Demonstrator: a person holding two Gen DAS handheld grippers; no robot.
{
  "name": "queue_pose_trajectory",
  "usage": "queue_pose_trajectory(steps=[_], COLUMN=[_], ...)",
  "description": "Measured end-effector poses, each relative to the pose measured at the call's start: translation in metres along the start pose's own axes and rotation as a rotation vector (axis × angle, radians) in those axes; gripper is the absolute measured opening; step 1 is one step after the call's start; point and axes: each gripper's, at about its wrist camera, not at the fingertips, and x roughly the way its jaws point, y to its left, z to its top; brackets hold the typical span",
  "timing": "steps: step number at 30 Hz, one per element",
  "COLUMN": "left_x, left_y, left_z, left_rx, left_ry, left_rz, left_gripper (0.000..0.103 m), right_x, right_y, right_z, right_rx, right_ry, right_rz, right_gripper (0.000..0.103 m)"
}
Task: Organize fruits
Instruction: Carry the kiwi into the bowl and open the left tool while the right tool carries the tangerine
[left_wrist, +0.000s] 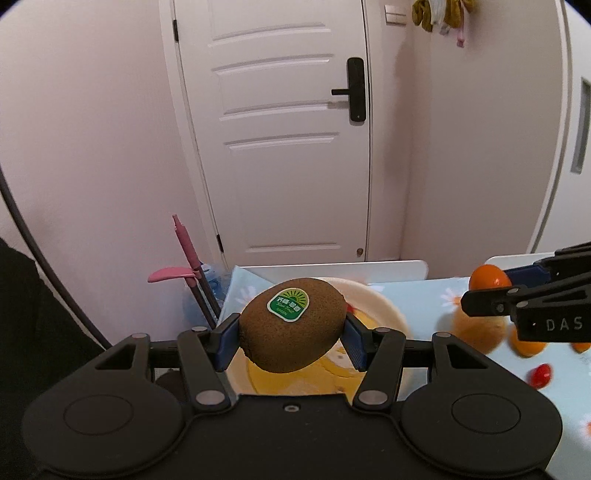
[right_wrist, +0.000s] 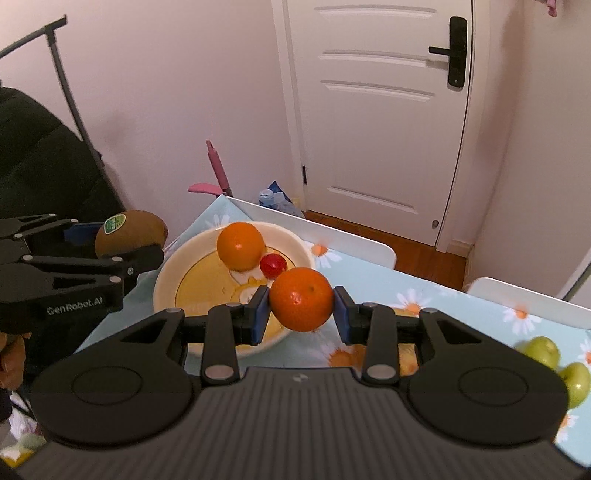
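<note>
My left gripper is shut on a brown kiwi with a green sticker, held above the cream bowl. It also shows in the right wrist view, left of the bowl. My right gripper is shut on an orange, held over the bowl's right rim. The same orange shows at the right in the left wrist view. The bowl holds an orange and a cherry tomato.
The table has a light blue daisy cloth. Two green apples lie at its right. Oranges and a cherry tomato lie on the cloth. White chair backs stand behind the table. A door is beyond.
</note>
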Motion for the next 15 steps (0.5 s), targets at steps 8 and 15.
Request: queue_pose_trajectory(steps=[8,15], left_x=[0.055,0.096], left_y=[0.022,0.032], left_z=[-0.004,-0.019], left_rx=[0.062,0.119], left_ry=[0.047,0.109], left_rz=[-0.065,-0.111], left_gripper=[0.061,0.061], right_x=[0.047,0.076], right_y=[0.013,0.014], right_z=[0.008,0.008], right_rx=[0.055,0.085], right_ry=[0.046,0.079], right_rz=[-0.052,-0.086], right_gripper=[0.051,0.051])
